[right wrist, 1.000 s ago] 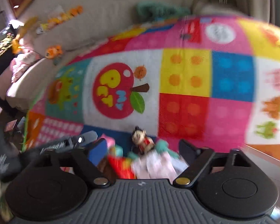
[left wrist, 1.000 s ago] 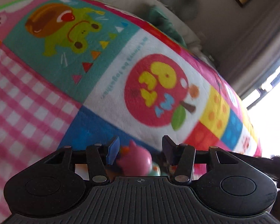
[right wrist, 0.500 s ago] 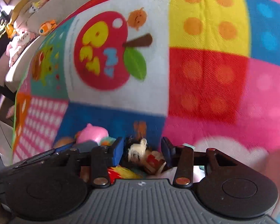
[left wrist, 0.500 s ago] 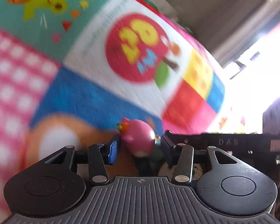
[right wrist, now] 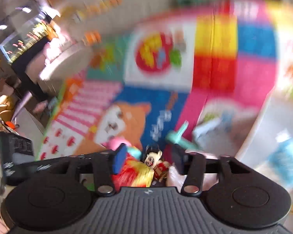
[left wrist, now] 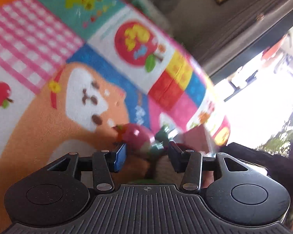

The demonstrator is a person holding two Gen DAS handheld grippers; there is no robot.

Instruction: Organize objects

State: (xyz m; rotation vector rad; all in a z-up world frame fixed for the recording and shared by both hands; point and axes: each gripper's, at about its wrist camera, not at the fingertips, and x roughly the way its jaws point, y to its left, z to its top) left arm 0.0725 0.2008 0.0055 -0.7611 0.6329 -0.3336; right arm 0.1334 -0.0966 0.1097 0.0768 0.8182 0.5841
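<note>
My left gripper [left wrist: 147, 156] is shut on a round pink toy [left wrist: 138, 138] with an orange beak and a teal part on its right side, held just above the colourful play mat [left wrist: 48, 117]. In the right wrist view my right gripper [right wrist: 148, 158] has its jaws opening. Between them lies a small black-haired figurine in red [right wrist: 154, 159], with a gap on each side, resting on a red and yellow toy [right wrist: 134, 173]. The same pink toy [right wrist: 117, 143] shows behind my right gripper's left finger. Both views are blurred by motion.
A teal stick-shaped toy [right wrist: 180, 136] lies just beyond the right fingers. A pale container wall [right wrist: 263, 132] with blue things by it stands at the right. A sofa [right wrist: 68, 54] and shelves border the mat's far left.
The left gripper carried the pink toy across the mat, now over the orange dog picture. The right gripper narrowed around the figurine, then widened and drew back from the mat.
</note>
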